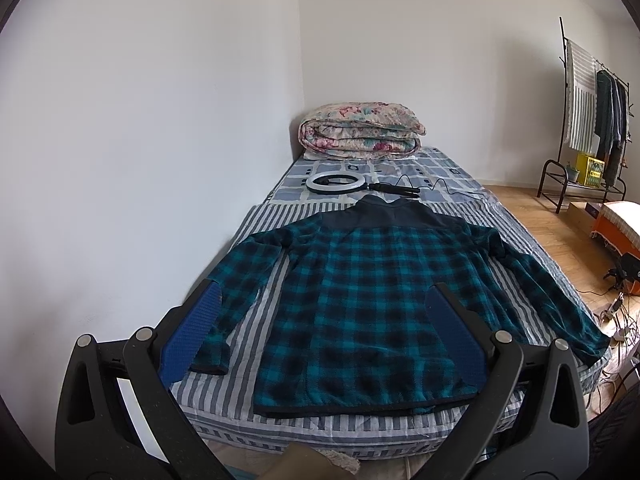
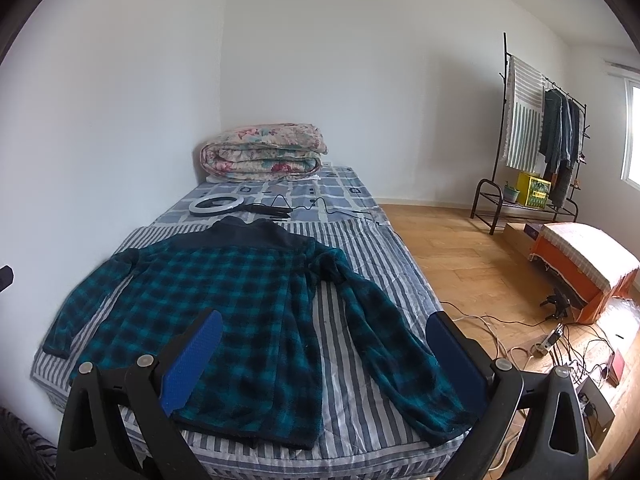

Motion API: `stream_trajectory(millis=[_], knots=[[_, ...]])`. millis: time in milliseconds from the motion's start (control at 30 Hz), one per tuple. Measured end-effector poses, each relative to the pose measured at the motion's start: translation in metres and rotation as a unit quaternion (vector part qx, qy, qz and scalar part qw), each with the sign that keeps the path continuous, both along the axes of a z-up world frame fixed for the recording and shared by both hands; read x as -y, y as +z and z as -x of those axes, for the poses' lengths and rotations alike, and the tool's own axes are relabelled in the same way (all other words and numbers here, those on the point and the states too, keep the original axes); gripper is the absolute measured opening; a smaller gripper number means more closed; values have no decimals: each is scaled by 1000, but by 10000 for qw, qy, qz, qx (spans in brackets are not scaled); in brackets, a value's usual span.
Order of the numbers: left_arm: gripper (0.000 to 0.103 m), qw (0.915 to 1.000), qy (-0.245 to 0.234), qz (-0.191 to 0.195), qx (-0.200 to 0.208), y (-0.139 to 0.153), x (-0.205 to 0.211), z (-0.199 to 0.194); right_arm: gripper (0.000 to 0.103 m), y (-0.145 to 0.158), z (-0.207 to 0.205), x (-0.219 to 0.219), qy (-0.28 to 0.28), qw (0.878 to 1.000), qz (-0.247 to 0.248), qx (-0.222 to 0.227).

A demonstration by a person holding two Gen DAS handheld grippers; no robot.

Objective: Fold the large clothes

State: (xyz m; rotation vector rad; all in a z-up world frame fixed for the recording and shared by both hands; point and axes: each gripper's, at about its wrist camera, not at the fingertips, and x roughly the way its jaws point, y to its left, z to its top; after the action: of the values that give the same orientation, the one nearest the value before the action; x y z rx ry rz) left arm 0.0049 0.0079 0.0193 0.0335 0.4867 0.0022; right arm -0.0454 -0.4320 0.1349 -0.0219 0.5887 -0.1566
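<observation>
A teal-and-black plaid fleece jacket (image 1: 360, 300) lies spread flat, sleeves out, across the middle of the frame on a grey-and-white striped bed cover (image 1: 280, 412). The left gripper (image 1: 324, 340) and right gripper (image 2: 324, 360) hang at the lower edge with blue pads wide apart, gripping nothing. A white ring light (image 1: 336, 181) and folded floral quilt (image 1: 360, 130) sit beyond it.

left tool (image 1: 322, 332), right tool (image 2: 324, 354), black arms, blue textured pads (image 1: 192, 332), silver screws
</observation>
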Motion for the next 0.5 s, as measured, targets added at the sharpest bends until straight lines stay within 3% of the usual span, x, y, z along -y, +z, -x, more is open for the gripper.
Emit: stream_trajectory(millis=[500], knots=[[103,9999,157,-27,-56,-6,-21,-12,103,4,-27,-37,365,9993,118,43]])
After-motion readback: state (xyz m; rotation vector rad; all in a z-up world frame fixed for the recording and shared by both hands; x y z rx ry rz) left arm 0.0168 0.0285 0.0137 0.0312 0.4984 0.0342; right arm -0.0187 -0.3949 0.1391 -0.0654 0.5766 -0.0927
